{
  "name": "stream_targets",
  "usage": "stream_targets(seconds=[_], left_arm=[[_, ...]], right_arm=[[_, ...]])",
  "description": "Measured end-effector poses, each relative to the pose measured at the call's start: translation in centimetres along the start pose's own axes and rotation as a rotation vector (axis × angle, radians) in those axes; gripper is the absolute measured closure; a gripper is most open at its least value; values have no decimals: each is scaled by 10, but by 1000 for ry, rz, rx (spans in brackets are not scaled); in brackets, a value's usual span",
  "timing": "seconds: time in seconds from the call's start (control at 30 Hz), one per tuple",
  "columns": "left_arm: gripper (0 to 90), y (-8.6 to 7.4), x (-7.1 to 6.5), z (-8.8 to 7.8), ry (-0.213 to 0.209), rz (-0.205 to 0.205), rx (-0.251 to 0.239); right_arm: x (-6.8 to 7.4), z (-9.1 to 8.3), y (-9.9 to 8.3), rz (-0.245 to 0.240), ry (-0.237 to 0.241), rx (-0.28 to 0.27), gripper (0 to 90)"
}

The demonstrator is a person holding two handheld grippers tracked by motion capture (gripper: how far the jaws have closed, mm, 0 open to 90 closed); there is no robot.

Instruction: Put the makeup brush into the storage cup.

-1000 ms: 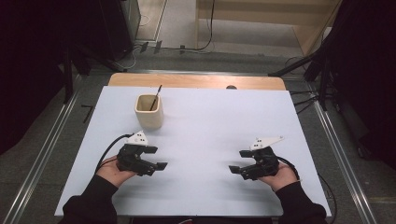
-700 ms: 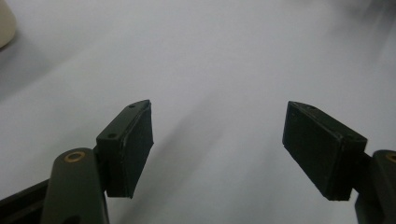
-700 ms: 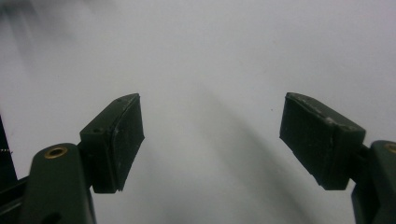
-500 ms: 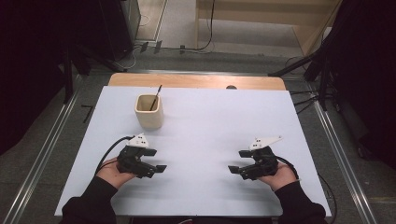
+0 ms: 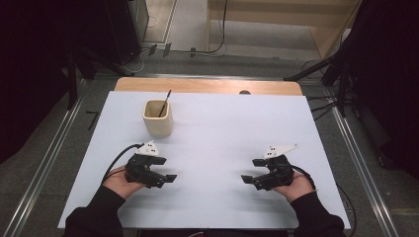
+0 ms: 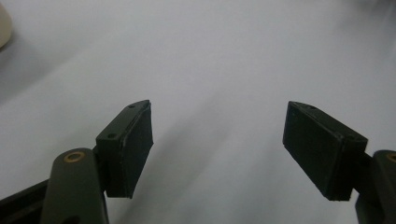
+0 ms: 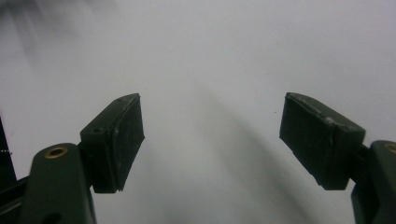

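Observation:
A cream square cup point(image 5: 158, 118) with a thin dark stick point(image 5: 165, 102) leaning in it stands on the white table top point(image 5: 222, 128), left of centre. My left gripper point(image 5: 167, 178) rests low at the front left, pointing right, a little in front of the cup. Its jaws stand wide apart point(image 6: 217, 149) with only bare table between them. My right gripper point(image 5: 249, 174) lies at the front right, pointing left toward the other. It too is open point(image 7: 210, 144) and holds nothing.
The cup's rounded edge point(image 6: 3, 23) peeks in at the top left of the left gripper view. A wooden strip point(image 5: 207, 85) runs along the table's far edge, with cables and dark stands on the floor beyond. Metal rails point(image 5: 44, 163) flank the table.

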State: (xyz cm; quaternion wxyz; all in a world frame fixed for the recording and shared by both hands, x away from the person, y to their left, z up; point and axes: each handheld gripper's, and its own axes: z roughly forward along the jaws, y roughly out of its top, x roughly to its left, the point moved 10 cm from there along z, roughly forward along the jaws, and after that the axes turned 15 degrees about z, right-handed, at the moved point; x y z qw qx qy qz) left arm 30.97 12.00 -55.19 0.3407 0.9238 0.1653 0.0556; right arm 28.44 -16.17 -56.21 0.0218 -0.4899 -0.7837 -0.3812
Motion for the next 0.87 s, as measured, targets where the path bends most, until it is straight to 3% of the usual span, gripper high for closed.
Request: stream_targets(seconds=[0.87], left_arm=[[247, -3, 0, 2, -11, -10, 19]], right_arm=[[0, 1, -1, -6, 1, 7, 232]])
